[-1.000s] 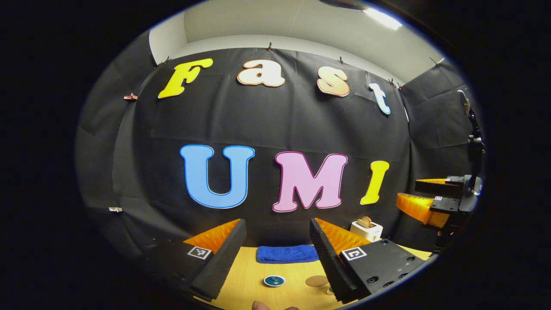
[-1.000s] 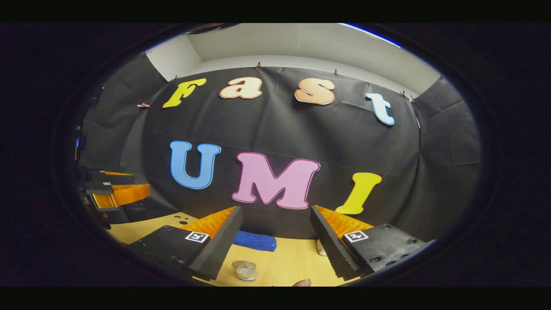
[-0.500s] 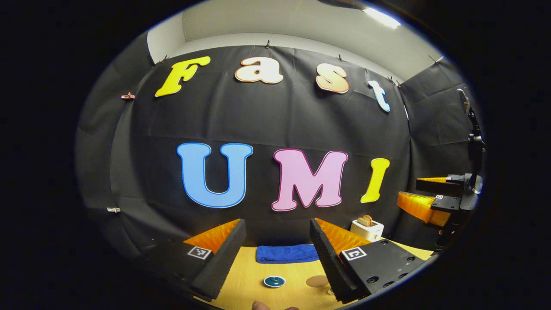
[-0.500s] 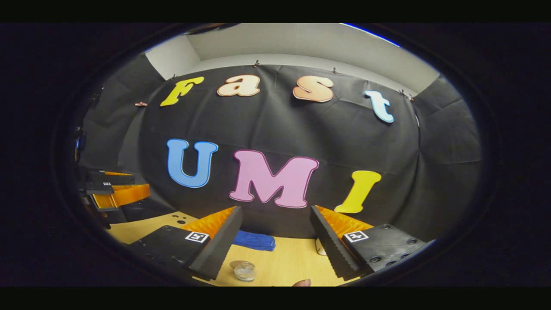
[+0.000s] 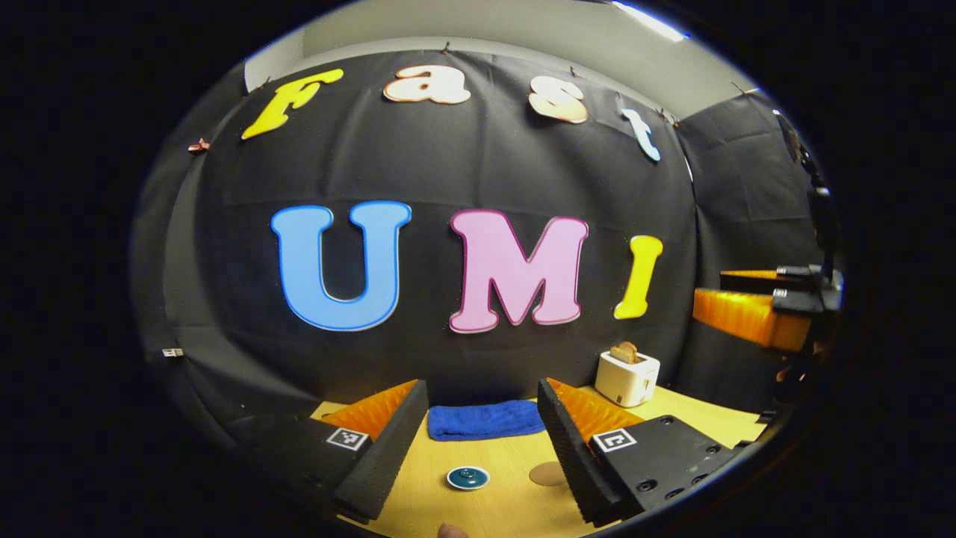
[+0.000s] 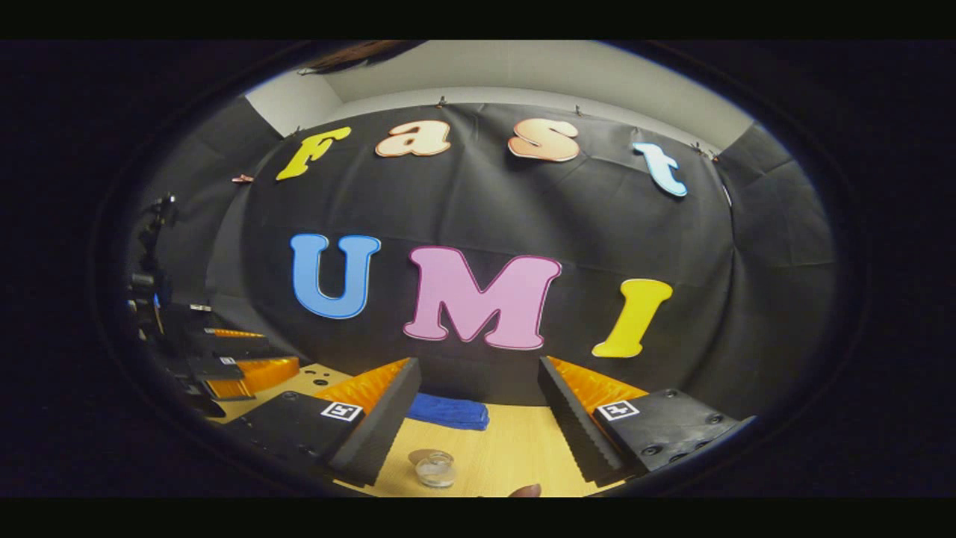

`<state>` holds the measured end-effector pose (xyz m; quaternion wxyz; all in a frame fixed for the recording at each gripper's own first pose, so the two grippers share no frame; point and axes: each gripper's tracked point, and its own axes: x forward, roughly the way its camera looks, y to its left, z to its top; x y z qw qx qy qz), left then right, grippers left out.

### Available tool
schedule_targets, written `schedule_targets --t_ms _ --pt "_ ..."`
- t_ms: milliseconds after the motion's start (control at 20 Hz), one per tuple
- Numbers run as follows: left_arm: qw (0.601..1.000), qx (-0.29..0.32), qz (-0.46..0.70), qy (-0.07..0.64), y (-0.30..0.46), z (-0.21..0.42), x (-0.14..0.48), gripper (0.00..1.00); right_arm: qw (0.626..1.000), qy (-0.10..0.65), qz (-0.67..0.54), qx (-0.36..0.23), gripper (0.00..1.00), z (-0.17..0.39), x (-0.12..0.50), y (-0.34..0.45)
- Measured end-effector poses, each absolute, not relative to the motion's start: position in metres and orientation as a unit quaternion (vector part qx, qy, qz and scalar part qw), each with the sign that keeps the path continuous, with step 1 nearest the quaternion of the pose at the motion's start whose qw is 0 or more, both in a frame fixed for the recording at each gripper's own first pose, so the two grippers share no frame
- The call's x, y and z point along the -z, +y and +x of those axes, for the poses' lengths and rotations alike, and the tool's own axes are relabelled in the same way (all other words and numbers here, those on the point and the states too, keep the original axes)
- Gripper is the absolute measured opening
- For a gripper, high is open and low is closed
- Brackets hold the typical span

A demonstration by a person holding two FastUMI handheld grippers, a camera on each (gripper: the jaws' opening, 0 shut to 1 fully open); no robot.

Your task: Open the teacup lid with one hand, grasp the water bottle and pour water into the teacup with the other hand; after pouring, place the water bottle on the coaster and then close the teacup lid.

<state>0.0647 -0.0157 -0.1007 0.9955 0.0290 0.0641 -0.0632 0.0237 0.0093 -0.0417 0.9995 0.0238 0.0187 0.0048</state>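
Above the table's [image 5: 508,508] near edge, both spread and empty: left gripper [image 5: 478,441], right gripper [image 6: 478,433]. Lidded teacup [image 5: 468,477] mid-table, bottle [image 6: 435,469] beside coaster [image 5: 547,473]. Approach step; next, descend onto lid.

Your desk [image 5: 493,501] looks like pale, smooth matt wood. On it lies a soft, fuzzy blue towel [image 5: 485,419]. The teacup lid [image 5: 467,477] shines like glazed ceramic. The toaster [image 5: 627,376] looks like smooth plastic. In your right gripper view, the water bottle [image 6: 435,469] is clear and glossy.
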Motion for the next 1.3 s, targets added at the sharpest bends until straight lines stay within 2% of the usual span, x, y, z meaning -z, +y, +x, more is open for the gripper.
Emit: schedule_targets --t_ms 300,600,800,900,950,1000,1300 --pt "0.991 0.056 0.036 0.116 -0.004 0.103 0.227 0.89 0.998 0.062 0.031 -0.001 0.98 0.017 0.091 0.012" --pt "0.988 0.054 0.050 0.137 -0.003 0.149 0.331 0.82 0.994 0.099 0.046 -0.002 0.96 0.007 0.151 0.019" --pt "0.986 0.038 0.057 0.149 -0.003 0.164 0.385 0.70 0.993 0.109 0.046 0.007 0.98 0.002 0.198 0.015" --pt "0.986 0.026 0.054 0.157 0.001 0.168 0.403 0.58 0.992 0.122 0.040 0.007 0.98 -0.004 0.218 0.017" --pt "0.986 0.018 0.054 0.157 0.006 0.170 0.406 0.43 0.991 0.127 0.038 0.006 0.98 -0.006 0.224 0.018" --pt "0.986 0.015 0.053 0.157 0.008 0.172 0.408 0.51 0.991 0.129 0.037 0.005 0.98 -0.008 0.229 0.019" --pt "0.982 0.020 0.068 0.173 0.004 0.174 0.418 0.48 0.989 0.143 0.038 -0.004 0.98 -0.012 0.254 0.033"
